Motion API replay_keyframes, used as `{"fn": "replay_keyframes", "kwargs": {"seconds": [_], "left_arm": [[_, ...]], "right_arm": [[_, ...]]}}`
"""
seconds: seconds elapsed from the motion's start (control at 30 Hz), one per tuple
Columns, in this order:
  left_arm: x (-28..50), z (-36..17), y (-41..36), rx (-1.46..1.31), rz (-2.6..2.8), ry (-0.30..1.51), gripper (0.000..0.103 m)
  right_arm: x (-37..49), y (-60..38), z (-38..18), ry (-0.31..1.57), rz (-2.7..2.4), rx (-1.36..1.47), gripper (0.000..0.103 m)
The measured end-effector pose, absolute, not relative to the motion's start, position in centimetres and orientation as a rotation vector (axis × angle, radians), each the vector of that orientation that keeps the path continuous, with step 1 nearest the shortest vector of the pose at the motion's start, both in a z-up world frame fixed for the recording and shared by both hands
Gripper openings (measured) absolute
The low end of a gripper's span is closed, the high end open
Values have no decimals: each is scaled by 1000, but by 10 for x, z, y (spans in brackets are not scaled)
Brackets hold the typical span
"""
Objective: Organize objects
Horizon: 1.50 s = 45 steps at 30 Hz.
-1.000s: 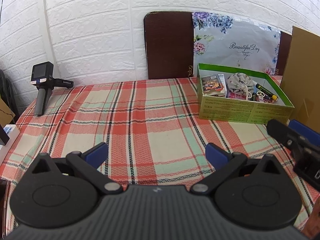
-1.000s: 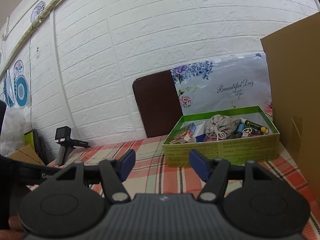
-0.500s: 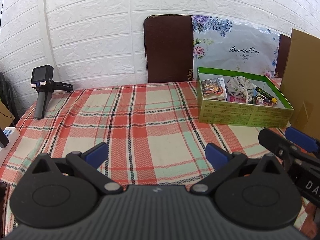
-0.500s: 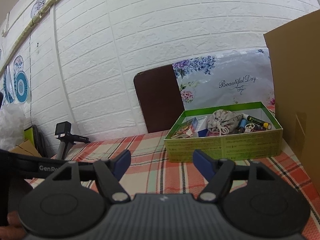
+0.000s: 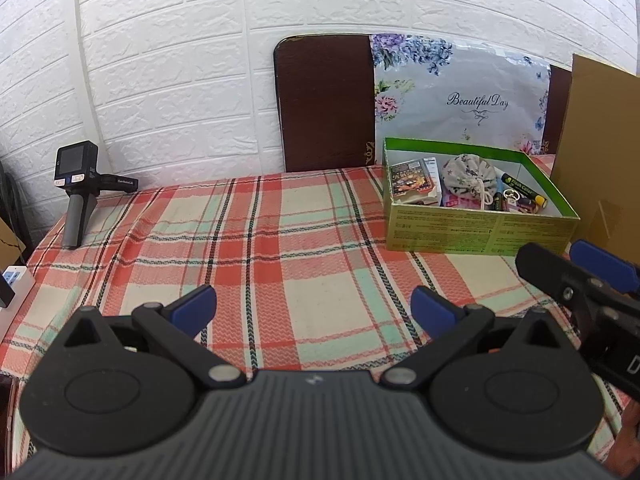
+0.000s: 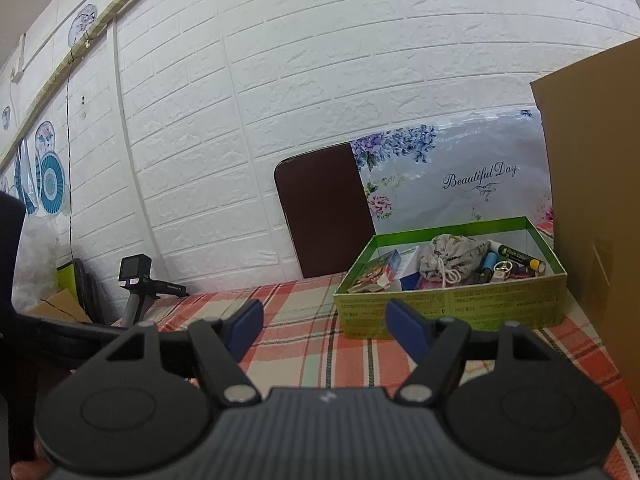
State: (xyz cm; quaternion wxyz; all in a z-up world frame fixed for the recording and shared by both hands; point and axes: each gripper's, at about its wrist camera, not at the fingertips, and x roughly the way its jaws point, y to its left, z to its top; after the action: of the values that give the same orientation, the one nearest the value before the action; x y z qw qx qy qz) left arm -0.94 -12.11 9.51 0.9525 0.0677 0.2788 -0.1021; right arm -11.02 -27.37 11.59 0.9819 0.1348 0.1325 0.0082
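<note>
Hovering low over the near edge of the table [image 5: 304,240], the left tool [image 5: 312,308] has its blue pads spread wide with nothing between them, only plaid cloth below. Just to its right, the right tool [image 6: 324,326] is likewise spread and empty, aimed toward the green box [image 5: 476,228], probably so either can reach in. Farther back the box sits near the table's far right corner, holding the things to organize: a drawstring pouch [image 5: 468,176], a printed card pack [image 5: 412,178] and a marker [image 5: 522,194]. A cardboard sheet [image 5: 600,152] stands beside it. Away at the far left, a spare handheld device [image 5: 78,188] stands upright, seemingly parked.
</note>
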Motion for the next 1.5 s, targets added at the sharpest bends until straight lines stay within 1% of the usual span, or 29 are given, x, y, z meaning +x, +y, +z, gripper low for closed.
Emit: {"fn": "replay_keyframes", "kwargs": {"seconds": [0.1, 0.17, 0.23, 0.33, 0.73, 1.5], "left_arm": [[-10, 96, -121, 139, -205, 565, 103], [-9, 97, -120, 138, -199, 565, 103], [-10, 97, -120, 136, -192, 562, 103], [-11, 96, -120, 143, -187, 559, 103], [-10, 93, -122, 150, -186, 565, 103], [-8, 90, -120, 137, -187, 573, 103]], "right_arm": [[-111, -273, 118, 263, 27, 276, 70], [-113, -271, 120, 256, 40, 275, 68], [-114, -269, 121, 251, 54, 263, 63], [-114, -265, 120, 256, 60, 251, 61], [-112, -272, 112, 274, 28, 292, 61], [-107, -261, 109, 305, 39, 258, 61]]}}
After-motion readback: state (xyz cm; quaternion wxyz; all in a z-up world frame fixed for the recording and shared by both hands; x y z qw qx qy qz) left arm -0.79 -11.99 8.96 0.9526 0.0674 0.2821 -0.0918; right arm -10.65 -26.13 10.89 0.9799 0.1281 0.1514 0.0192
